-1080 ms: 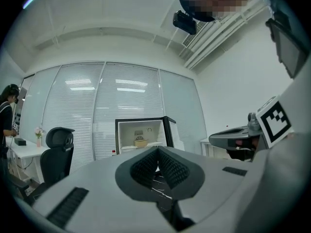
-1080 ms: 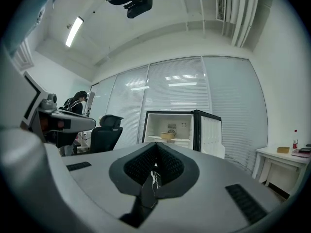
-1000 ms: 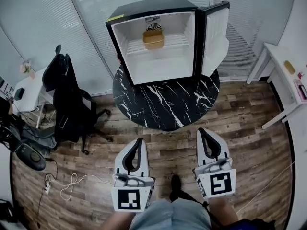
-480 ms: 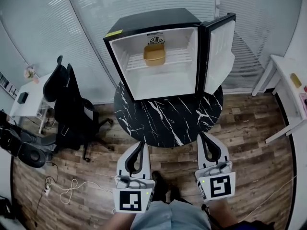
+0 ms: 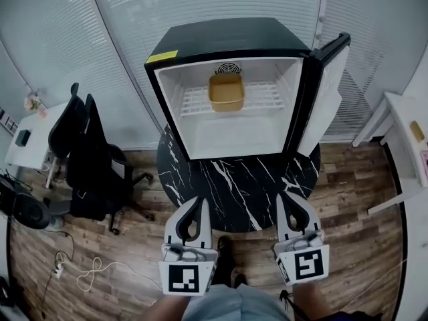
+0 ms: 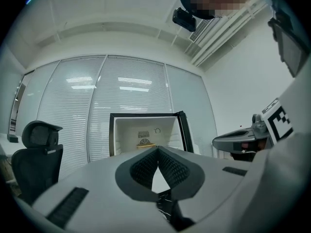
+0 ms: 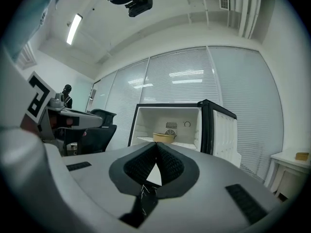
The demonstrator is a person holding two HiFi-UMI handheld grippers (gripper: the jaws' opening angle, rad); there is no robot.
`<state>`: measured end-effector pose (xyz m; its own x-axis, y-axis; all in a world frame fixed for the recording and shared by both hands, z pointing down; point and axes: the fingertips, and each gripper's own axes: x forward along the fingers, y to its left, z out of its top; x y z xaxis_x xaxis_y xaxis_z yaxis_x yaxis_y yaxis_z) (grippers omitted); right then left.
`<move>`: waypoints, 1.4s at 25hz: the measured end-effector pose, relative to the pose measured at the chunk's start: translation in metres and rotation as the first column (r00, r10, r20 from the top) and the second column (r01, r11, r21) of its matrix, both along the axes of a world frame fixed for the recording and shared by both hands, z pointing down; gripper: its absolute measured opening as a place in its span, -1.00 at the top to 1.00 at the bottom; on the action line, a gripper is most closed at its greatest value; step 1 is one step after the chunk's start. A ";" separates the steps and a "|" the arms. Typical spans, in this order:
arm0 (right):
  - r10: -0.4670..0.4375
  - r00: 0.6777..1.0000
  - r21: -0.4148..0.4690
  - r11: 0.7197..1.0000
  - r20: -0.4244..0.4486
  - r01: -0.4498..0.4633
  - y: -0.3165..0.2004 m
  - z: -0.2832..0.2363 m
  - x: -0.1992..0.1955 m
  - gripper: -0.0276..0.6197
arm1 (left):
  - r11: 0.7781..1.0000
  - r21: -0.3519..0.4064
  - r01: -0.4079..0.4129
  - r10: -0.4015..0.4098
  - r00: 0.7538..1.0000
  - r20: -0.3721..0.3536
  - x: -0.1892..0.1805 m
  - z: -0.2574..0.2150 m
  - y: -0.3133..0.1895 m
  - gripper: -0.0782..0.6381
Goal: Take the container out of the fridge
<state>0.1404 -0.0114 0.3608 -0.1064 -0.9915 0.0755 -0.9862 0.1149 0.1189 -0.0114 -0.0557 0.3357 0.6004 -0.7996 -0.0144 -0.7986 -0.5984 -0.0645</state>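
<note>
Office of blind-covered glass walls [image 5: 80, 39], open black fridge [image 5: 227, 35] on round marble table [image 5: 234, 182], yellow container [image 5: 226, 91] on its wire shelf [image 5: 267, 99] well ahead of both claws, left gripper [image 5: 198, 200] and right gripper [image 5: 283, 198] clenched on nothing, side by side near the table's edge.

Upper centre of the head view: a small black fridge [image 5: 227, 35] with a white interior stands upright, its door [image 5: 326, 99] swung wide open to the right. A tan, open-topped container [image 5: 226, 92] sits upright on the white wire shelf [image 5: 267, 97], at mid-back.
</note>
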 end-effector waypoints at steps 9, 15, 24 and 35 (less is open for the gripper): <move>-0.040 0.997 0.033 0.999 -0.058 0.042 -0.105 -0.022 -0.009 0.87 | 1.000 0.024 -0.008 0.009 0.999 -0.054 0.003 -0.012 -0.104 0.74; -0.051 0.993 0.076 0.995 -0.103 0.059 -0.157 -0.037 -0.011 0.87 | 0.997 0.069 -0.022 0.028 0.995 -0.095 0.010 -0.024 -0.159 0.74; -0.073 0.990 0.106 0.991 -0.123 0.086 -0.186 -0.051 -0.007 0.86 | 0.998 0.055 -0.034 0.039 0.995 -0.094 0.021 -0.027 -0.189 0.74; -0.161 0.974 0.128 0.975 -0.157 0.182 -0.213 -0.059 0.009 0.85 | 0.999 0.044 -0.007 0.009 0.998 -0.062 0.051 -0.025 -0.197 0.74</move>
